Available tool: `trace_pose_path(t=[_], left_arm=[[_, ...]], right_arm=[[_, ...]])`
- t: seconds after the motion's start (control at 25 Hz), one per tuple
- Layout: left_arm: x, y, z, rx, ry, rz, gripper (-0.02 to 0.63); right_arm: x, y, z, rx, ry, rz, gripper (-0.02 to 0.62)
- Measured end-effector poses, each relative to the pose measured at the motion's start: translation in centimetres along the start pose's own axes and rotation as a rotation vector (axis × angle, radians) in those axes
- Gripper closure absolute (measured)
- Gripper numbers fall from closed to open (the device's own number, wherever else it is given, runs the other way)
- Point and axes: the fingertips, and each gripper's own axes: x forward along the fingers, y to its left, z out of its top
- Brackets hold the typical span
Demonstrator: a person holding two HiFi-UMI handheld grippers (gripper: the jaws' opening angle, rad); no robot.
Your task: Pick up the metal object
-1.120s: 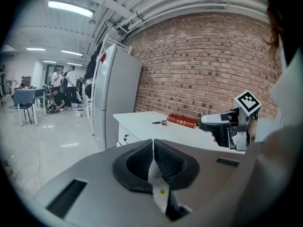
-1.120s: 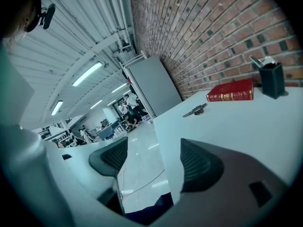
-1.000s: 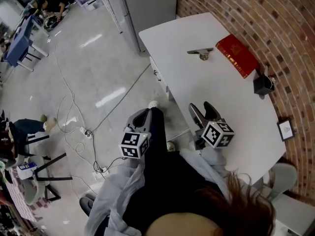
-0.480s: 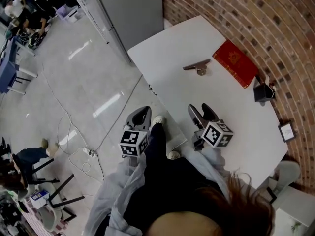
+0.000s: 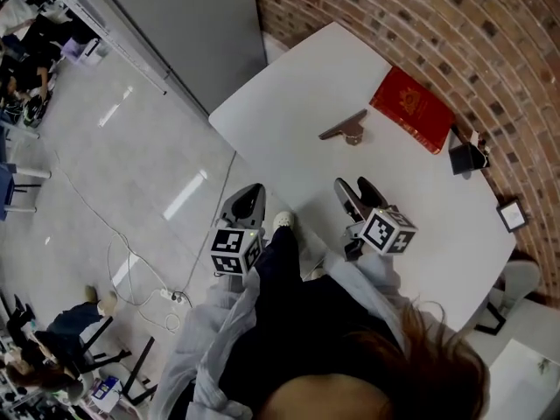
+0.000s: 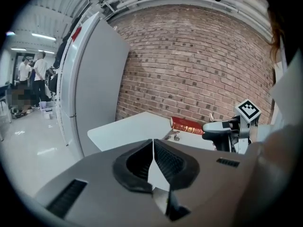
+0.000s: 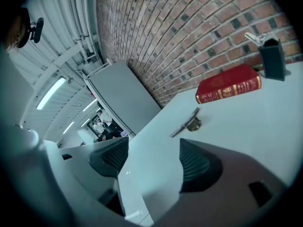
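Note:
The metal object (image 5: 344,128), a flat grey clip with a small round part, lies on the white table (image 5: 289,94) next to a red book (image 5: 411,108). My right gripper (image 5: 359,191) hovers over the table's near part, open and empty, well short of the clip. In the right gripper view the clip (image 7: 187,122) lies ahead between the open jaws (image 7: 154,160). My left gripper (image 5: 248,192) is off the table's left edge, above the floor, shut on nothing. The left gripper view shows the shut jaws (image 6: 153,143) and the clip (image 6: 172,135) far ahead.
A black holder (image 5: 465,157) and a small framed card (image 5: 510,215) stand by the brick wall (image 5: 490,51) at the table's far side. A grey cabinet (image 5: 192,24) stands left of the table. Cables (image 5: 131,243) lie on the floor.
The head view has swung, so the table and clip sit further left and lower in the picture. Both grippers keep their places before me, the right open, the left shut.

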Motion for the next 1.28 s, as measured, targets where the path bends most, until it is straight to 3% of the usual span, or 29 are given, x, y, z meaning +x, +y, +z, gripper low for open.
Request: trace_pose_path(t=[0.24, 0.6, 0.8, 1.28], left_arm=[[3.7, 1.2, 0.6, 0.008, 0.039, -0.077, 0.583], [9.9, 1.6, 0.6, 0.03, 0.112, -0.201, 0.583], [12.6, 1.3, 0.3, 0.034, 0.146, -0.258, 0.583], [16.0, 4.5, 0.1, 0.04, 0.158, -0.247, 0.583]], right_arm=[[2.1, -1.2, 1.6, 0.116, -0.056, -0.035, 0.276], [4.9, -5.2, 4.3, 0.423, -0.188, -0.078, 0.334], [6.4, -7.6, 5.3, 0.531, -0.262, -0.106, 0.377], [10.9, -11.5, 4.8, 0.676, -0.304, -0.172, 0.446]])
